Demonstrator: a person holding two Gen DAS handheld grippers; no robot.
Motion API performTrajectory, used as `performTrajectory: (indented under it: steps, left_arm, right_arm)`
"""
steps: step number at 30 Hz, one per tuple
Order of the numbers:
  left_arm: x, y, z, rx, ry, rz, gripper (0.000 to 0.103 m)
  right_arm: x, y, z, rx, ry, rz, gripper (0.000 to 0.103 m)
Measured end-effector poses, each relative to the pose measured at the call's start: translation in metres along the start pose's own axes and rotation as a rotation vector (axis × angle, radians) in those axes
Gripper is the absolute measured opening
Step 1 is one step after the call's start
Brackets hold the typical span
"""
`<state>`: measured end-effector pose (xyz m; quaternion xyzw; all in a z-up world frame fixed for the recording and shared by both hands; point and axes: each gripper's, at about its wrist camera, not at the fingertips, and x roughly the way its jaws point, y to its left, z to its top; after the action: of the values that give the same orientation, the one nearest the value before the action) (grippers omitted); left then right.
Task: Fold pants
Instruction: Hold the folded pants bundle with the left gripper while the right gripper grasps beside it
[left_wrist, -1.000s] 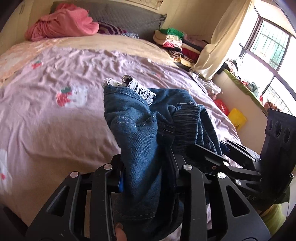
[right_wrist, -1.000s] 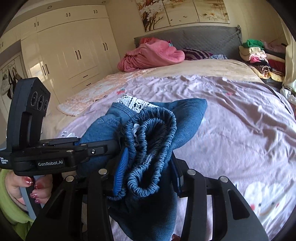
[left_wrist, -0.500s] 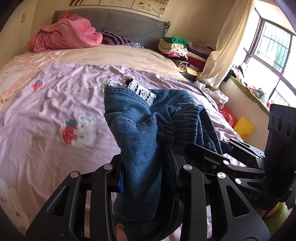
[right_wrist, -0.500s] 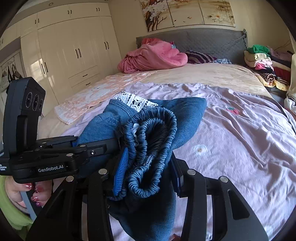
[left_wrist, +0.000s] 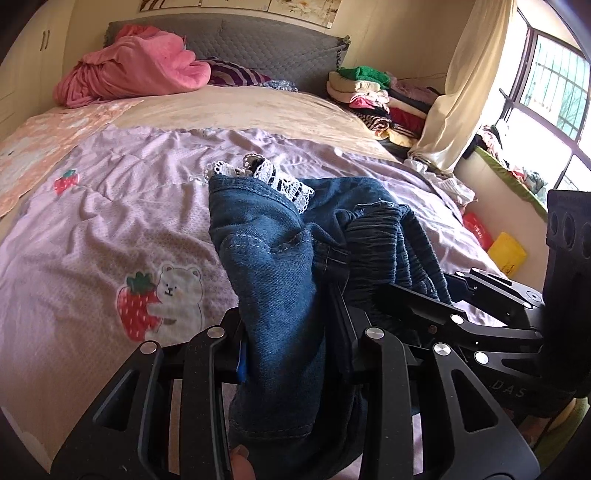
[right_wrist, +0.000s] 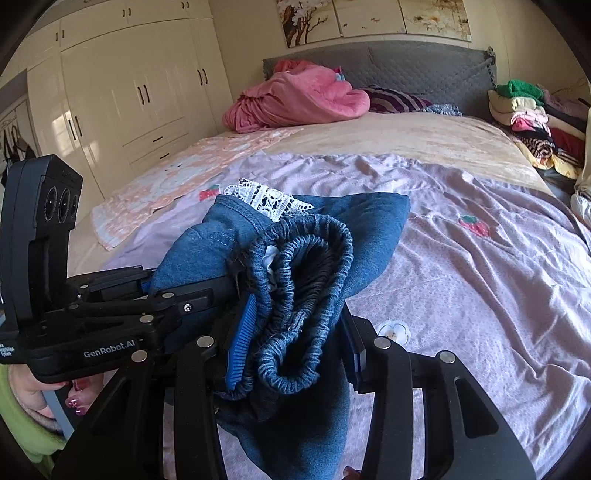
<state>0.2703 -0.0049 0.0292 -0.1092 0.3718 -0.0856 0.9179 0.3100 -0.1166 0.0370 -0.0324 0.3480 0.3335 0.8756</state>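
Pants, bunched, are pinched by left tongs and right tongs. Held above bed ahead. Folding judged largely done; laying down is left.

Blue denim pants with white lace trim, bunched and folded over, elastic waistband gathered, raised above the bed

Blue denim pants with white lace; lilac strawberry-print sheet.

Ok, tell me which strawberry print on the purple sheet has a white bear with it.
The large strawberry print on the purple sheet, just left of the left gripper; a white bear hugs it. The small strawberry farther up the sheet stands alone.
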Motion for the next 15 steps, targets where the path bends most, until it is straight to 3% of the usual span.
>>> performTrajectory:
  steps: [15]
  left_arm:
    - [0.041, 0.020, -0.010, -0.025, 0.058, 0.023, 0.025]
  right_arm:
    - [0.045, -0.028, -0.015, 0.118, 0.108, 0.015, 0.041]
